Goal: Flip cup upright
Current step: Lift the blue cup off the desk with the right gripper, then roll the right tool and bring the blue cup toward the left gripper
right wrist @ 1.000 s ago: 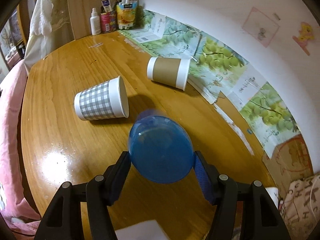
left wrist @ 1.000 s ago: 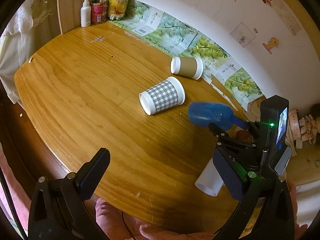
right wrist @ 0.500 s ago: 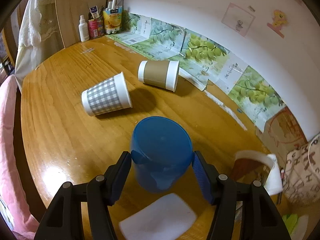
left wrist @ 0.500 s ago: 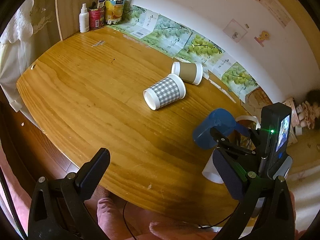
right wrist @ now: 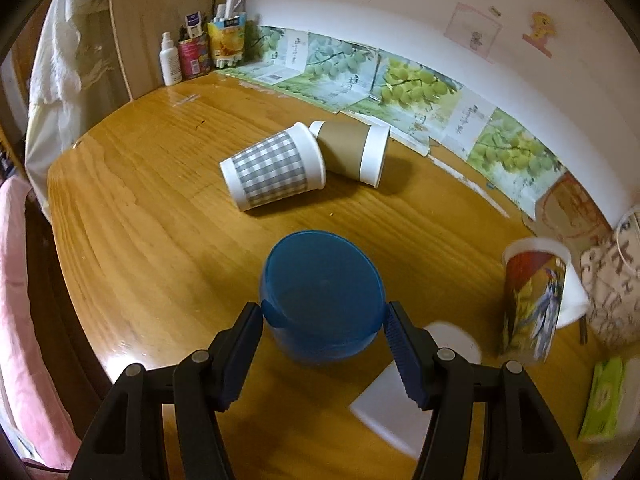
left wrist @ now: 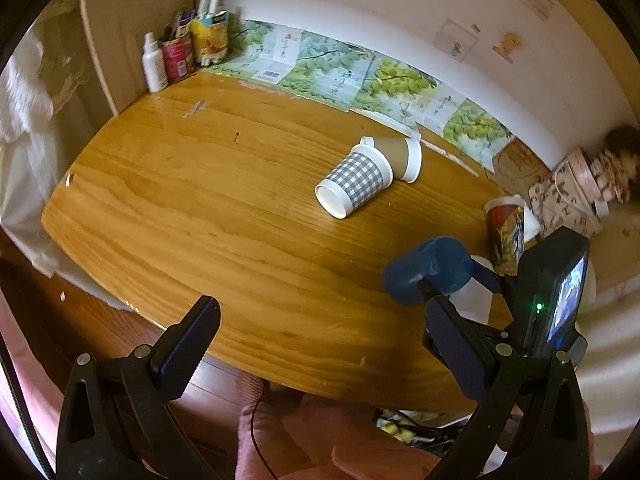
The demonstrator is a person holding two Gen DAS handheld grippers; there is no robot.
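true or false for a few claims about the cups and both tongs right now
1. The right tongs grip the blue cup. True.
2. The checked cup stands upright. False: it lies on its side on the wooden table.
3. The left tongs hold a cup. False: they are open and hold nothing.
4. The brown cup lies on its side behind the checked cup. True.
5. The colourful printed cup lies on its side. False: it stands upright.

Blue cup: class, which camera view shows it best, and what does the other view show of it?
The right wrist view: the blue cup sits centred between the right tool's fingers, its open mouth and inside visible. The left wrist view shows only its outer side, at the frame's right, partly hidden by the right tool.
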